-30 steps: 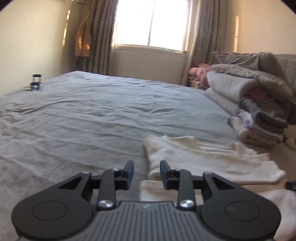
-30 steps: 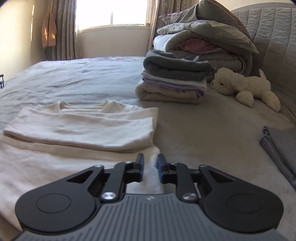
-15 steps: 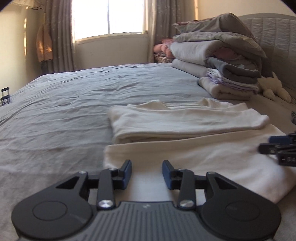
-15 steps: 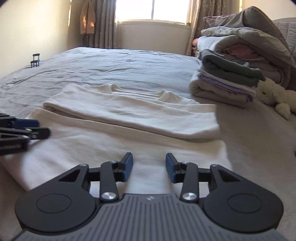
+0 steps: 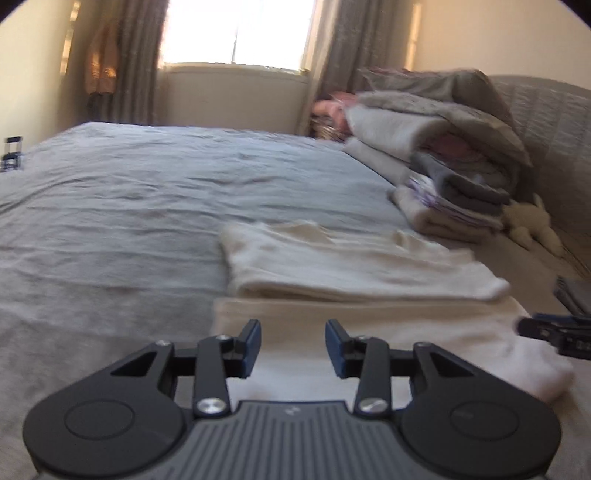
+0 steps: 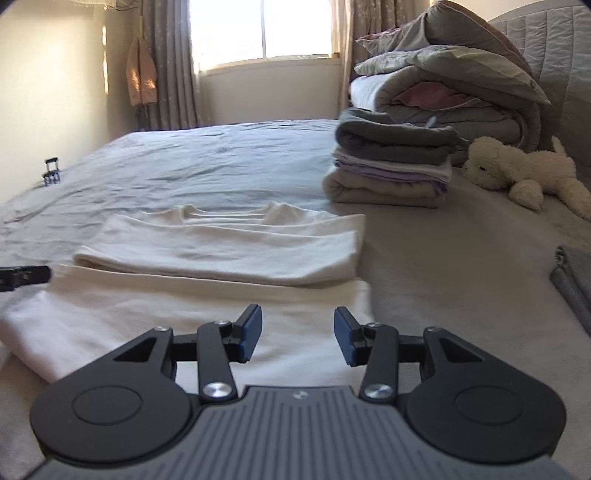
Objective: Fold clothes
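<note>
Two grippers in play here. The left gripper (image 5: 293, 345) sits low over the near left corner of the cream garment (image 6: 207, 310), blue pads spread apart with nothing between them. The right gripper (image 6: 297, 338) is the same deal near the garment's near right edge: wide apart, holding nothing, level and pointing toward the far end of the bed (image 6: 207, 162). Each one pokes into the other's view as a dark tip at the frame edge.

So there's one cream garment, lying flat on the bed right in front of both grippers. Its far part is doubled over toward us, so there's a thicker folded band (image 6: 229, 251) across the middle and a single flat layer nearest the grippers. The neckline sits at the far edge.

Plenty of open bedsheet to the left and beyond the garment. On the right it's tighter: one gray folded piece (image 6: 574, 277) lies at the near right edge, apart from the garment.

Further back on the right is one stack of folded clothes (image 6: 391, 166), with one white plush toy (image 6: 524, 173) just beside it and a big heap of bedding (image 6: 450, 85) behind. One small dark object (image 6: 51, 171) sits far left on the sheet, too small to identify. Curtained window (image 6: 264, 29) at the very back.
</note>
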`<state>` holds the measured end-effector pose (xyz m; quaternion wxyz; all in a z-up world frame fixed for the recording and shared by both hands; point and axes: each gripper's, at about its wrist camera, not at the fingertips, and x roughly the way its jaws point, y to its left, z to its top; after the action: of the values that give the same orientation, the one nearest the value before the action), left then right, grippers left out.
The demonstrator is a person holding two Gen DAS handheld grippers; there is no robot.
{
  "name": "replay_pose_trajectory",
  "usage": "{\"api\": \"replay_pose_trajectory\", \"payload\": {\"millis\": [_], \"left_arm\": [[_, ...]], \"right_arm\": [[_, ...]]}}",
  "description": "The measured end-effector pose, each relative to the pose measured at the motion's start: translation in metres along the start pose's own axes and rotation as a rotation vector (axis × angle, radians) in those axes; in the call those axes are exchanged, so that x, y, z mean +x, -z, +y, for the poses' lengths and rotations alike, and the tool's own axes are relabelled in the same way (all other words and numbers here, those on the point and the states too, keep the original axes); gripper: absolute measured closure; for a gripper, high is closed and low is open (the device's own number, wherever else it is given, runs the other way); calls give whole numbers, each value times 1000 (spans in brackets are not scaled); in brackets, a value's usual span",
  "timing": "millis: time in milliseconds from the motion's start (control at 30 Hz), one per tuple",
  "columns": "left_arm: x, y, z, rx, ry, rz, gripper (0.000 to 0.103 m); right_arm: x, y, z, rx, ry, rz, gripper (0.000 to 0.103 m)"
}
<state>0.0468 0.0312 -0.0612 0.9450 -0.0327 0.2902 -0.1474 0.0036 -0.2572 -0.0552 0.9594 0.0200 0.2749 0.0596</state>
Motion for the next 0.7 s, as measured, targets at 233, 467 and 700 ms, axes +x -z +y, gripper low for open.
{"api": "replay_pose_trajectory", "payload": {"millis": [233, 467, 700], "left_arm": [[1, 31, -46, 185, 48, 57, 57], [-18, 33, -31, 225, -5, 82, 57], [-41, 23, 2, 170, -59, 132, 55]], "right_arm": [[-3, 18, 49, -127, -109, 54, 57], [-9, 31, 27, -183, -52, 95, 53], [-32, 27, -21, -46, -13, 150, 53]]}}
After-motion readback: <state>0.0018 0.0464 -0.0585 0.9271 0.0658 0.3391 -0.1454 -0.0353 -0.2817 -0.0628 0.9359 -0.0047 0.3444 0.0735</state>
